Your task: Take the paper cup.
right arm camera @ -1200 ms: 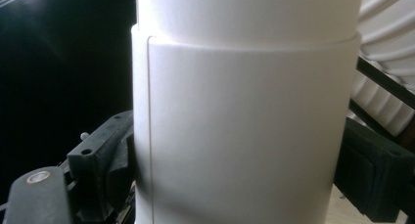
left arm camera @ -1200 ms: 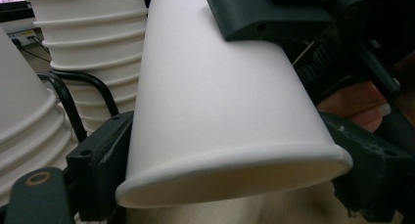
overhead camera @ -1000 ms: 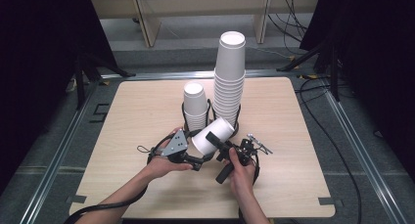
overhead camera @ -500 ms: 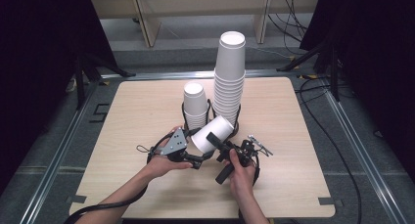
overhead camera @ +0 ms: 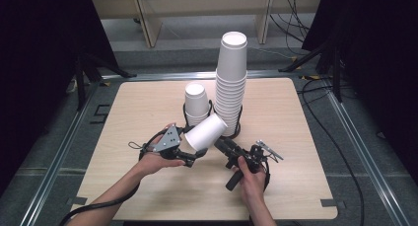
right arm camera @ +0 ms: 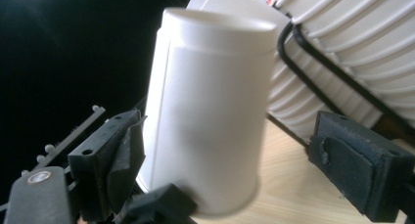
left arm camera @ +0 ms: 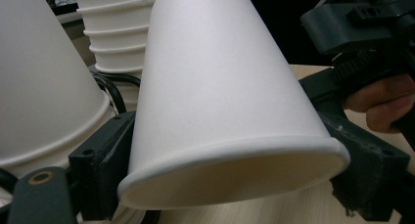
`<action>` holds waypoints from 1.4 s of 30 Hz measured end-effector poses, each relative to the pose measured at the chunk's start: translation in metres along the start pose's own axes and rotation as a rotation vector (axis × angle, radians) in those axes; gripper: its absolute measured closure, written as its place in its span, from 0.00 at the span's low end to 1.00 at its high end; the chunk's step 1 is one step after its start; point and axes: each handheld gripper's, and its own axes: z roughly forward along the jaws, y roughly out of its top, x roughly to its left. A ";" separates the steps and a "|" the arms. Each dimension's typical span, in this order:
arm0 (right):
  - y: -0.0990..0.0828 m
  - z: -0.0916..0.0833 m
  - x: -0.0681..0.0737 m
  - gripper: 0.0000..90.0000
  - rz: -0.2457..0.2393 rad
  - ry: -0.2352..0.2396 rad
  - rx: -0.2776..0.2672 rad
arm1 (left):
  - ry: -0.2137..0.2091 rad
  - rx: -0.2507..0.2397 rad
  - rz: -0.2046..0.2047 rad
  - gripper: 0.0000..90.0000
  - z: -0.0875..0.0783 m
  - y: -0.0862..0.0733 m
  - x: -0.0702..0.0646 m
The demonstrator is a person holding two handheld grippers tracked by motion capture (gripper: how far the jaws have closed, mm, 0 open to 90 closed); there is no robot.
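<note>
A single white paper cup [overhead camera: 206, 132] hangs tilted above the table, its mouth toward the person. My left gripper [overhead camera: 195, 154] is shut on it near the rim; in the left gripper view the cup [left arm camera: 220, 87] sits between both jaws. My right gripper [overhead camera: 220, 144] reaches in from the right and its jaws have just been closing with the cup's closed end [right arm camera: 210, 111] between them. Its left pad is at the cup wall and its right pad [right arm camera: 359, 160] stands apart from it. The right gripper [left arm camera: 362, 23] and a finger also appear in the left gripper view.
Behind the cup a short stack of white cups [overhead camera: 196, 101] and a tall stack [overhead camera: 231, 83] stand upside down in black wire holders [overhead camera: 238, 131] at mid-table. The light wooden table [overhead camera: 143, 112] has metal rails along its sides, and cables lie on the floor at the right.
Both hands and the held cup stay almost where they were; no clear shift shows in the high view.
</note>
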 end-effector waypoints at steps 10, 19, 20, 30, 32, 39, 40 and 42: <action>0.009 -0.020 -0.007 0.17 -0.290 -0.115 0.151 | -0.060 0.109 0.073 0.15 -0.013 0.009 0.010; 0.016 -0.031 -0.013 0.19 -0.436 -0.143 0.293 | -0.113 0.211 0.117 0.15 -0.015 0.013 0.016; 0.016 -0.032 -0.011 0.19 -0.427 -0.150 0.305 | -0.120 0.229 0.128 0.15 -0.016 0.014 0.017; 0.025 -0.036 -0.018 0.20 -0.528 -0.157 0.392 | -0.181 0.331 0.169 0.15 -0.013 0.016 0.022; 0.026 -0.037 -0.018 0.21 -0.553 -0.161 0.411 | -0.186 0.339 0.169 0.15 -0.013 0.017 0.023; 0.027 -0.036 -0.017 0.21 -0.550 -0.166 0.441 | -0.201 0.384 0.188 0.15 -0.013 0.019 0.024; 0.028 -0.035 -0.018 0.21 -0.571 -0.159 0.437 | -0.201 0.396 0.201 0.15 -0.013 0.020 0.025; 0.030 -0.034 -0.019 0.21 -0.584 -0.154 0.436 | -0.201 0.404 0.205 0.15 -0.013 0.020 0.025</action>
